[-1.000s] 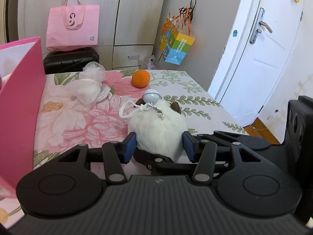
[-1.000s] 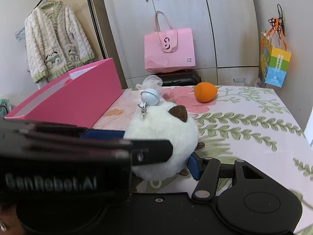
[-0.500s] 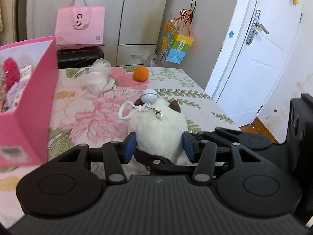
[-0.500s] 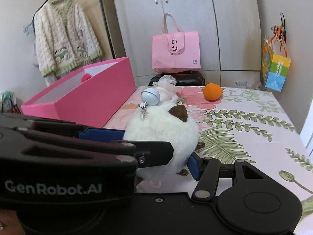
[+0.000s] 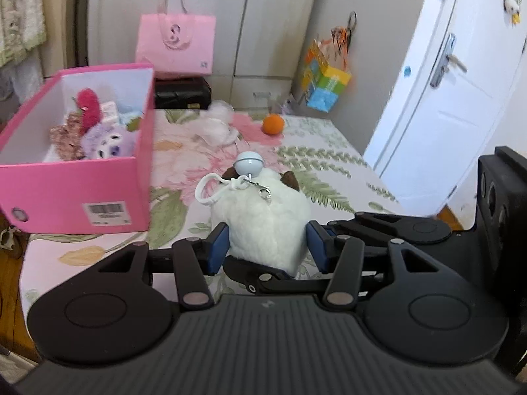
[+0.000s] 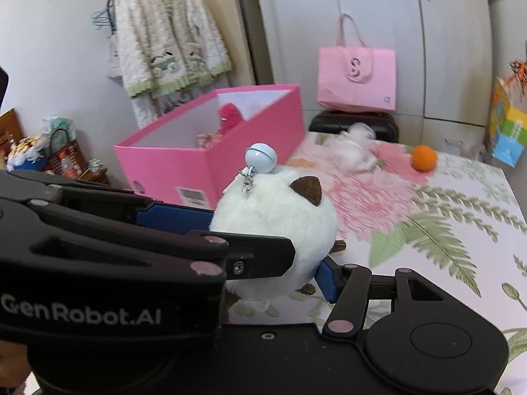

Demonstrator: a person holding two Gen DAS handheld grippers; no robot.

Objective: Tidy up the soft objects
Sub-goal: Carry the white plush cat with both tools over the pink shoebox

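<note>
Plush toys already fill part of the pink box (image 5: 75, 191): a red one (image 5: 88, 105) and a purple one (image 5: 107, 138) lie inside it, off to the left of the fingers. Both grippers pinch one round white plush cat keychain (image 5: 266, 227), with brown ears and a pale blue bell (image 5: 248, 164) at its top. The left gripper (image 5: 268, 250) presses its blue pads against the plush's flanks, and the right gripper (image 6: 270, 250) squeezes it from the crossing direction. The toy seems lifted clear of the floral bedspread (image 5: 329, 177). Ahead of the fingertips, well apart, lie a white fluffy bundle (image 5: 215, 125) and an orange ball (image 5: 273, 124). By my guess the sorting is partway: this cat goes in next, and the two items beyond remain.
</note>
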